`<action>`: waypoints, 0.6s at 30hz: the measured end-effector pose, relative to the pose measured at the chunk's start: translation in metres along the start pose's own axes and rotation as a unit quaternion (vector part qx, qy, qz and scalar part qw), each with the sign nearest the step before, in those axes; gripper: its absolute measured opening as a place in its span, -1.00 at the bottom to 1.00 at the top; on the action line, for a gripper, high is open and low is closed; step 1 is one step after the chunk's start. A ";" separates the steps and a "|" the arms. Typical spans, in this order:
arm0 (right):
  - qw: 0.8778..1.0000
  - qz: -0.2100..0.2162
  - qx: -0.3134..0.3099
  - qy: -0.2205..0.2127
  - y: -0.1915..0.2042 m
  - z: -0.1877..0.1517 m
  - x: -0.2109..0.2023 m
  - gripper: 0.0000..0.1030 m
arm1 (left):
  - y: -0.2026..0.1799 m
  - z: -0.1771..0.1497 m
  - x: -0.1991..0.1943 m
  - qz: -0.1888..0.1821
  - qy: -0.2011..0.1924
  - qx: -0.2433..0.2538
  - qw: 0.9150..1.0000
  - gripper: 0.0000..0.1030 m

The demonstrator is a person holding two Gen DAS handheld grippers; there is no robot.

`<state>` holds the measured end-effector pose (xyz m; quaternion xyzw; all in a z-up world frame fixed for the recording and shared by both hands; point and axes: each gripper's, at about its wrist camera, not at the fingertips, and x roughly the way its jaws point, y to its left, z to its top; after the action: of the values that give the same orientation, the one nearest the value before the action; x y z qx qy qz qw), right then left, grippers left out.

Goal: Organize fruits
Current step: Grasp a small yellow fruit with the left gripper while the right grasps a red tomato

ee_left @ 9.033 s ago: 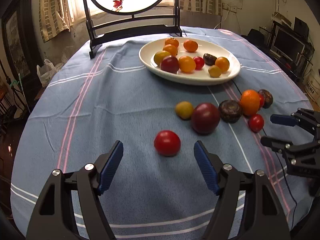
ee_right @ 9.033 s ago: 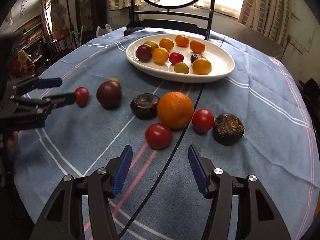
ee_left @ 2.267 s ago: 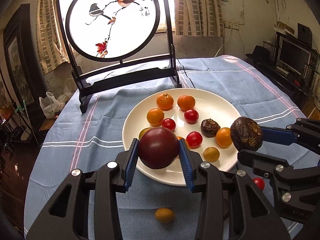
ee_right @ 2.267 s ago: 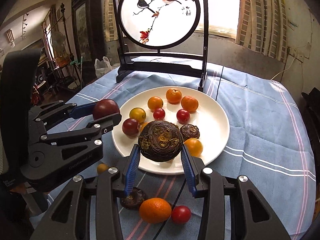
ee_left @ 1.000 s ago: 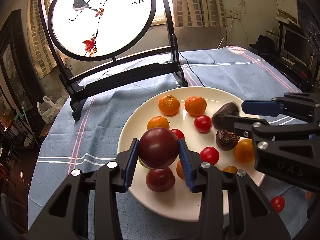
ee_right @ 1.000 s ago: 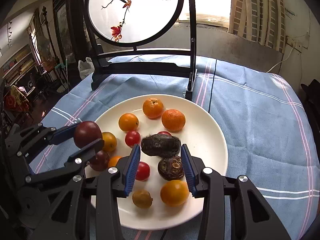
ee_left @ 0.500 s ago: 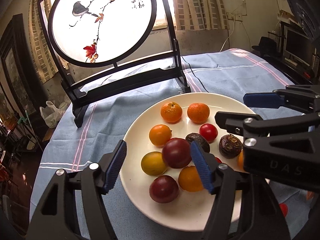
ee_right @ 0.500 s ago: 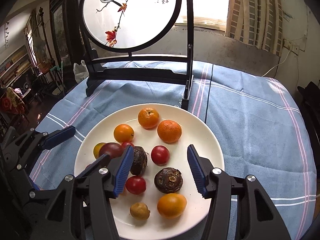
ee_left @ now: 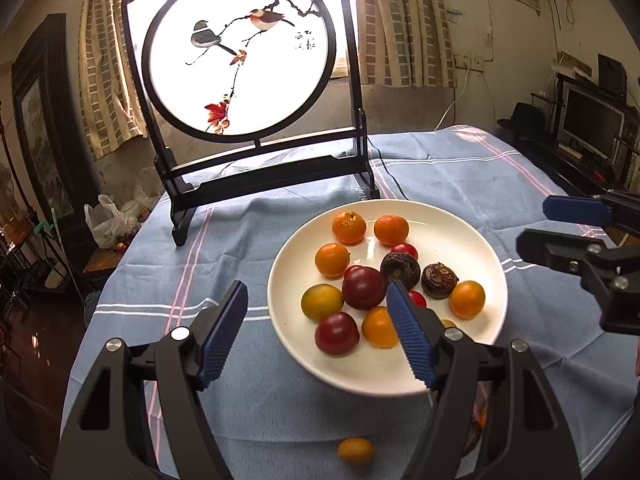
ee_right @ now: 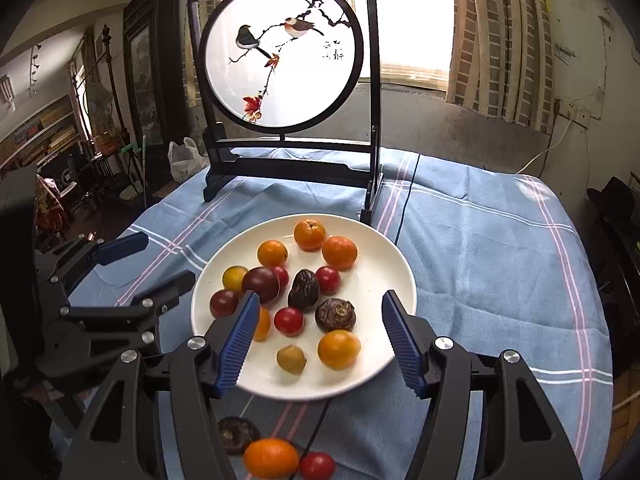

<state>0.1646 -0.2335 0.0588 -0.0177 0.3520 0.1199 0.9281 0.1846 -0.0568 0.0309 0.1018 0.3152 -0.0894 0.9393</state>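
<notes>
Step in hand: release at the plate (ee_left: 476, 236). Both tools hang above it with nothing between their jaws.
Left tool (ee_left: 316, 330): jaws opening and empty; the large dark red plum (ee_left: 363, 288) lies on the plate beyond its fingertips, apart from the pads.
Right tool (ee_right: 320, 334): jaws opening and empty; the dark brown wrinkled fruit (ee_right: 304, 290) lies mid-plate, clear of both pads.
Plate contents: oranges, small red tomatoes, yellow and dark fruits, crowded toward the left and middle; the right part of the plate is bare.
Fruit left off the plate: a small yellow-orange fruit (ee_left: 356, 450) on the cloth in the left view; an orange (ee_right: 271, 458), a red tomato (ee_right: 317, 466) and a dark fruit (ee_right: 236, 434) at the near edge in the right view.
Progress, as judged: most fruit is gathered; a few pieces remain.
Next move: draw each tool back toward the near edge, lower it over one loose fruit, and close gently; round fruit is likely to roll on cloth.
Surface (ee_right: 480, 260): covered by a blue striped cloth.
Surroundings: a round painted screen on a black stand (ee_left: 240, 64) behind the plate; a dark cable (ee_right: 320, 416) runs under the plate's near rim.
Obstructions: the cable crosses the area of the remaining fruit; the two tools work close together and could collide.
</notes>
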 end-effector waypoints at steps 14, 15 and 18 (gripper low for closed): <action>0.996 0.000 -0.031 0.078 0.015 -0.139 -0.031 0.25 | -0.015 -0.111 -0.003 -0.043 0.097 0.037 0.994 0.21; 0.996 0.004 -0.028 0.081 0.015 -0.143 -0.030 0.25 | -0.015 -0.110 0.001 -0.042 0.099 0.035 0.994 0.20; 0.996 0.009 -0.023 0.083 0.015 -0.147 -0.030 0.25 | -0.016 -0.106 0.012 -0.039 0.105 0.032 0.993 0.13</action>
<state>0.0437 -0.2424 -0.0316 -0.0460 0.4251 0.1349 0.8939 0.1299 -0.0473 -0.0614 0.1287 0.4125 -0.1246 0.8932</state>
